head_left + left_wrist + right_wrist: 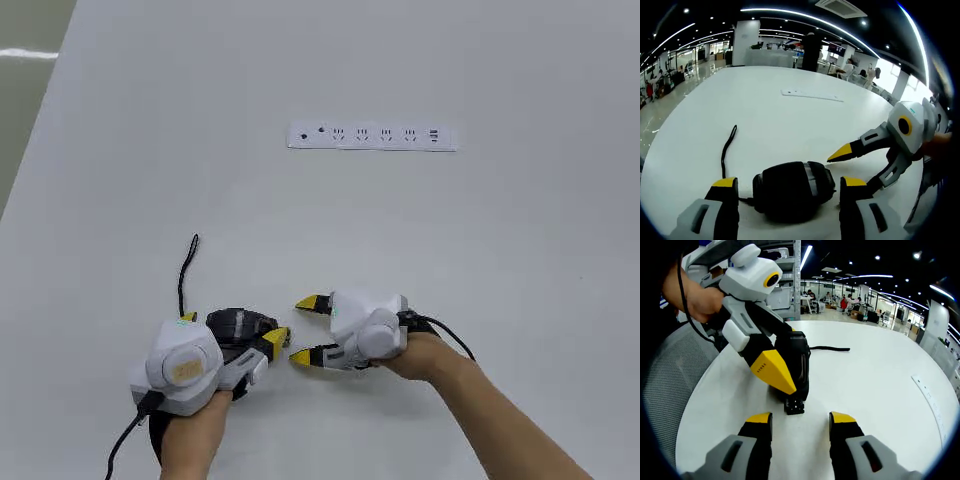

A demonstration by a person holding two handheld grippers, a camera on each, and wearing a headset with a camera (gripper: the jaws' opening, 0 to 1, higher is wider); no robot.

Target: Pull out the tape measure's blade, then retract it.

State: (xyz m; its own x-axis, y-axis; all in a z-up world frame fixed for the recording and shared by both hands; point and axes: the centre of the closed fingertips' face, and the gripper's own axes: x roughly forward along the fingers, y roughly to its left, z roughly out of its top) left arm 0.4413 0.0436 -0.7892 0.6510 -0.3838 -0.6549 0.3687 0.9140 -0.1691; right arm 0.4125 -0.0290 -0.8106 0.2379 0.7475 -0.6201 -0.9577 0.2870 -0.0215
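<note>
One black tape [240, 324] lies on the white table [480, 250], close to the person, between the two jaws of the left gripper [232, 328]; those jaws stand wide, one on each side of the case; in the left gripper view a band of bare table shows between one yellow tip and the case, so nothing is clamped; the other tip sits just beside the case, and I cannot tell whether it touches. One thin black strap [185, 268] runs from the tape away across the table. The blade is wound in; one small black end tab [794, 406] shows at the case's mouth, facing the right gripper [800, 418]; that gripper's two jaws are spread wide and hold nothing; the tab lies just ahead of their yellow tips, in line with the gap, apart from both. The two grippers are near each other, tips pointing towards one another. One white power strip [372, 136] lies well apart, farther up the table; one grey mesh chair [670, 390] stands by the table's edge.
</note>
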